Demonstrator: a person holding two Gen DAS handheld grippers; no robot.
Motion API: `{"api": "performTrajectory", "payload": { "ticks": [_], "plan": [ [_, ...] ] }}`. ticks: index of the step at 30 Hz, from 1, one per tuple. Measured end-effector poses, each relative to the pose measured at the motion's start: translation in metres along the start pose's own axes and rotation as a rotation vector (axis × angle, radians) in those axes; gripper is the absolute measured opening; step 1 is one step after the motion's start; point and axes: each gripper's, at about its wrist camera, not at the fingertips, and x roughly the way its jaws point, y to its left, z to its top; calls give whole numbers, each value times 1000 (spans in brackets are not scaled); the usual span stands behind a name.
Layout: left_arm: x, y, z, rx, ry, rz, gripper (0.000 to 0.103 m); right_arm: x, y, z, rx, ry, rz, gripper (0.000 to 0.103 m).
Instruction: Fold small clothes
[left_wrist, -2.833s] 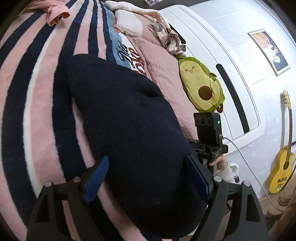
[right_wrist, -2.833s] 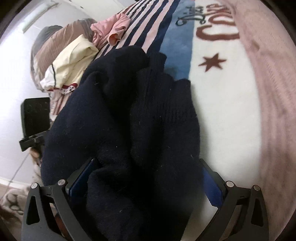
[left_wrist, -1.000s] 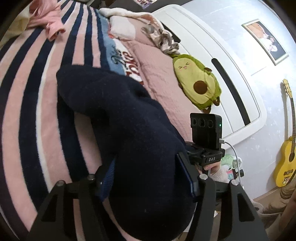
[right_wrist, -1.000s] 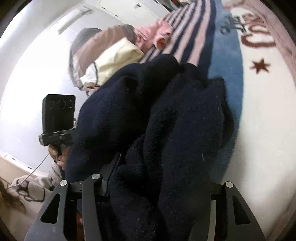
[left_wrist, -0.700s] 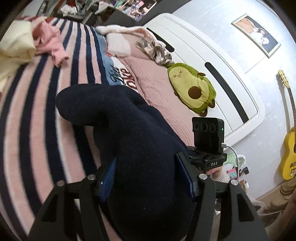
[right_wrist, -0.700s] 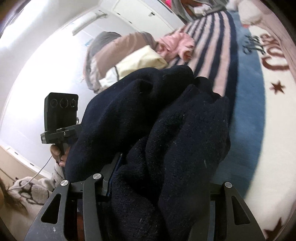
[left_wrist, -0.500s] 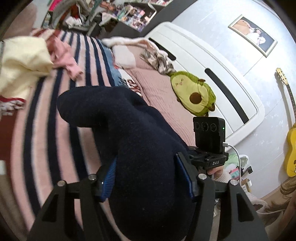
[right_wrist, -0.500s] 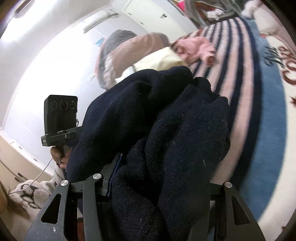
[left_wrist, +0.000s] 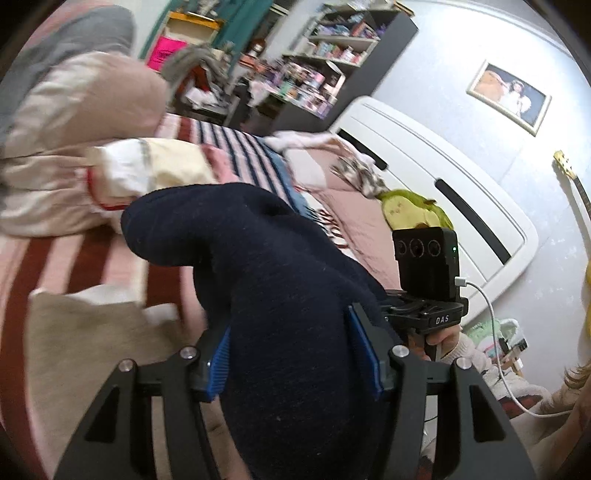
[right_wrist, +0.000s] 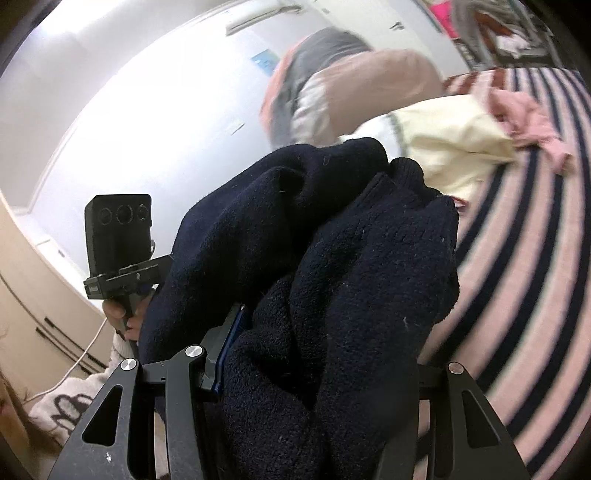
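Both grippers were clamped on the same dark navy knit garment (left_wrist: 280, 295), which hung bunched in the air above the striped blanket (right_wrist: 524, 295) instead of lying flat on it. The left gripper (left_wrist: 291, 354) had its blue pads (left_wrist: 221, 363) pressed narrowly against a thick wad of the fabric, and the right gripper (right_wrist: 317, 354) likewise held a heavy, doubled-over clump, though only one of its pads showed past the cloth. The garment looked rolled and layered, with one rounded end (left_wrist: 166, 225) jutting out toward the cream clothing (left_wrist: 173, 166) piled farther up the bed. The likeliest trouble from here seemed to be the bundle coming down in a heap: with so much cloth gathered in each grip, the edges could not be told apart, so any fold might land crooked or trap a sleeve inside. A thick wad could also slip free of one gripper, and the loose end might drag the pink garment (right_wrist: 532, 122) or the cream pile.
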Motion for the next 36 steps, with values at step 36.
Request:
{"api": "performTrajectory", "payload": {
  "ticks": [36],
  "plan": [
    [-93, 149, -62, -191, -70, 187, 58, 198, 36, 24, 15, 323, -16, 58]
  ]
}}
